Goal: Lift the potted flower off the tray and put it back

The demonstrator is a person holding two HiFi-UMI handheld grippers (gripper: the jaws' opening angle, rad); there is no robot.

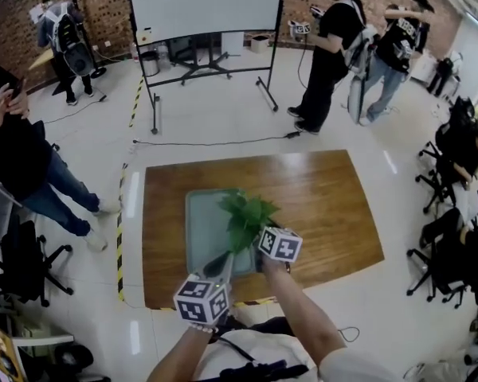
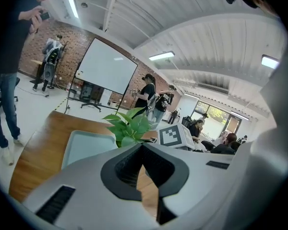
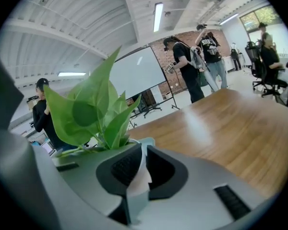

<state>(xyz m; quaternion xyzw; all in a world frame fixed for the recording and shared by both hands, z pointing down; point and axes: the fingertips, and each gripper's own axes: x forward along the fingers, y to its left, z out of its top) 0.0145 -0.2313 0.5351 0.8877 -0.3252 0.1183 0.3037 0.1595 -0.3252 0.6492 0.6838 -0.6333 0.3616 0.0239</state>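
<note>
The potted flower has broad green leaves and a white pot, whose rim sits pinched between the pads of my right gripper. In the head view my right gripper holds the plant over the right part of the pale grey-green tray. Leaves hide the pot's base, so I cannot tell if it touches the tray. My left gripper is near the tray's front edge, left of the plant. Its jaws meet at the tips with nothing between them. The plant stands just ahead of it.
The tray lies on a brown wooden table. A rolling whiteboard stands behind the table. People stand at the far right and at the left. Office chairs are at the right.
</note>
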